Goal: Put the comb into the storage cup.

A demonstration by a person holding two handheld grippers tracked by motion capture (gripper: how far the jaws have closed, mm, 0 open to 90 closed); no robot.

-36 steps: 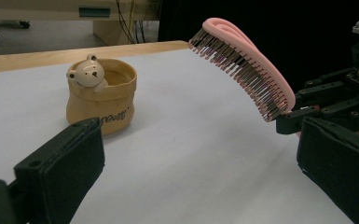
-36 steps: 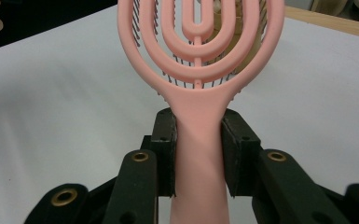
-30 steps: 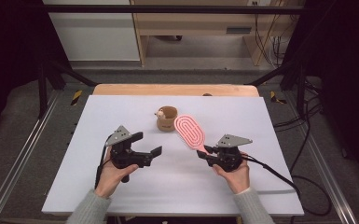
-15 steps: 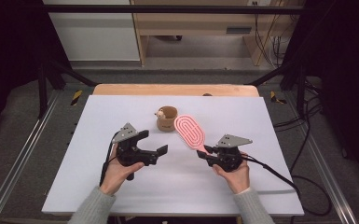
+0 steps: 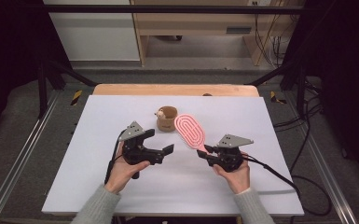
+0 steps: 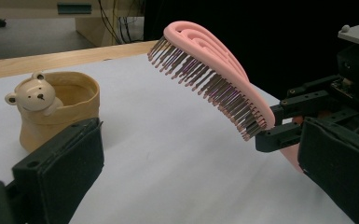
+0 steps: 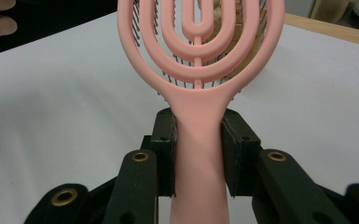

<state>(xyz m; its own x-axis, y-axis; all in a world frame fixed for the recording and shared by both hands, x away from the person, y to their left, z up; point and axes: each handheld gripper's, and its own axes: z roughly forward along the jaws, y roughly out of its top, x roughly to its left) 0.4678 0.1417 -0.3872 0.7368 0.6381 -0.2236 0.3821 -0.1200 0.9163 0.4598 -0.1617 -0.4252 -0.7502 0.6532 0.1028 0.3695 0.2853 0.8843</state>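
Observation:
A pink hairbrush slants up above the white table, bristles down, and my right gripper is shut on its handle. In the right gripper view both pads clamp the handle of the brush, which rises from the right gripper. My left gripper is open just left of the brush with nothing in it. The left gripper looks between its wide-apart jaws at the brush and the right gripper holding it. A tan cup with a bear face stands behind both.
The bear cup sits close to the left jaw's side. The white table top has a wooden strip along its far edge. A black cable trails right from the right gripper. Metal rails flank the table.
My left gripper has shifted a little to the right, closer to the brush, still open. The right gripper and the brush have stayed put.

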